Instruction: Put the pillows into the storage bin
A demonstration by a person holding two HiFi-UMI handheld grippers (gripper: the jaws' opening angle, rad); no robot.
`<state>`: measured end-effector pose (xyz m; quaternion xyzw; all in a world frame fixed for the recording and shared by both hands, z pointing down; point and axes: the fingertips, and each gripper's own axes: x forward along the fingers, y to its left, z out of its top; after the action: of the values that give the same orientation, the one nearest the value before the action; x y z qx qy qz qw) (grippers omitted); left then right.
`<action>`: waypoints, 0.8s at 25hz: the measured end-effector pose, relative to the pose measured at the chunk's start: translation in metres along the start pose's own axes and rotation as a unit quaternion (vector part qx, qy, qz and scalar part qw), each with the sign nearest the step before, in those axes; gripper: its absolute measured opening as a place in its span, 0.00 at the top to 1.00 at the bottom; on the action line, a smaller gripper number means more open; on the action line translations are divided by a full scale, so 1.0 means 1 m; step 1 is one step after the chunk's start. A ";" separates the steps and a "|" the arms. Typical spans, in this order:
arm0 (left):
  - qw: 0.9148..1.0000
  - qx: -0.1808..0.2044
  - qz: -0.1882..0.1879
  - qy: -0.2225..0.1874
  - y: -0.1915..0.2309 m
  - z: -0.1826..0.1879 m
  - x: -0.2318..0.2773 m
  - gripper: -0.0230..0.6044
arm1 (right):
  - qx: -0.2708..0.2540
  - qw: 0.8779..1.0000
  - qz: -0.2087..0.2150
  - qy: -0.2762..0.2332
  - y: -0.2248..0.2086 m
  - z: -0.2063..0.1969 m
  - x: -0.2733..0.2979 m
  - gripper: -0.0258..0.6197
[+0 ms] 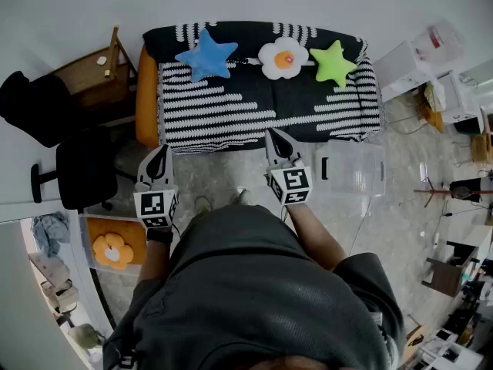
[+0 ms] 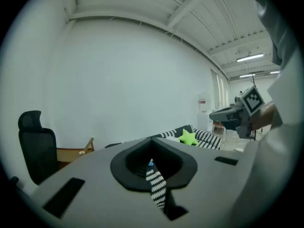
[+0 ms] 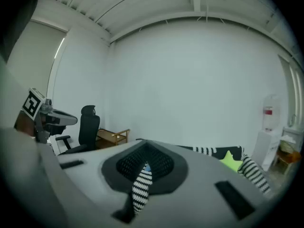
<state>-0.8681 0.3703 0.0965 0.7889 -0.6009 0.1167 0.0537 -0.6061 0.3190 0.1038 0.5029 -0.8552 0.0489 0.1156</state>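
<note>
Three pillows lie along the back of the striped sofa (image 1: 231,114): a blue star (image 1: 206,55), a white flower with an orange centre (image 1: 283,58) and a green star (image 1: 333,62). A clear storage bin (image 1: 350,168) stands on the floor at the sofa's front right corner. My left gripper (image 1: 162,151) is shut and empty, held before the sofa's left front. My right gripper (image 1: 275,137) is shut and empty too, its tip at the sofa's front edge, left of the bin. The green star (image 2: 188,137) also shows in the left gripper view, and the green star (image 3: 231,160) in the right gripper view.
A second bin (image 1: 92,237) at the lower left holds an orange flower pillow (image 1: 113,249). A black office chair (image 1: 81,168) and a wooden side table (image 1: 96,72) stand left of the sofa. White appliances and clutter (image 1: 431,60) fill the right side.
</note>
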 end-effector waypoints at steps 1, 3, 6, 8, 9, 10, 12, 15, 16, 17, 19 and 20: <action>1.000 0.001 0.000 0.000 -0.002 0.001 0.001 0.96 | 0.000 1.000 0.000 0.000 -0.002 0.000 -0.001 0.96; 1.000 0.002 0.000 0.000 -0.006 0.001 0.002 0.96 | -0.001 1.000 -0.001 0.000 -0.007 -0.001 -0.002 0.96; 1.000 0.003 -0.001 0.001 -0.008 0.001 0.005 0.96 | 0.001 1.000 -0.002 0.001 -0.010 -0.002 -0.002 0.96; 1.000 0.003 -0.001 0.003 -0.008 0.001 0.006 0.96 | 0.001 1.000 -0.001 0.002 -0.011 -0.003 0.000 0.96; 1.000 0.003 -0.001 0.003 -0.008 0.001 0.007 0.96 | 0.002 1.000 0.001 0.002 -0.011 -0.003 0.000 0.96; 1.000 0.003 -0.001 0.003 -0.008 0.001 0.007 0.96 | 0.004 1.000 0.004 0.002 -0.010 -0.003 0.000 0.96; 1.000 0.004 -0.003 -0.001 -0.010 0.003 0.006 0.96 | 0.007 1.000 0.012 -0.002 -0.009 -0.002 0.000 0.96; 1.000 0.006 -0.007 -0.016 -0.012 0.009 0.006 0.84 | -0.001 1.000 0.012 -0.010 -0.010 0.001 0.001 0.89; 1.000 0.006 -0.006 -0.020 -0.012 0.010 0.007 0.72 | -0.004 1.000 0.009 -0.012 -0.012 0.002 0.002 0.75; 1.000 0.005 -0.003 -0.023 -0.011 0.011 0.007 0.59 | -0.007 1.000 0.004 -0.014 -0.015 0.003 0.003 0.62; 1.000 0.003 0.002 -0.029 -0.010 0.012 0.006 0.47 | -0.011 1.000 -0.006 -0.017 -0.021 0.005 0.001 0.43; 1.000 0.003 0.004 -0.030 -0.010 0.012 0.004 0.44 | -0.012 1.000 -0.008 -0.017 -0.022 0.005 0.000 0.37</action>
<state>-0.8561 0.3660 0.0861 0.7899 -0.6050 0.0944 0.0329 -0.5877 0.3078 0.0984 0.5088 -0.8536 0.0291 0.1080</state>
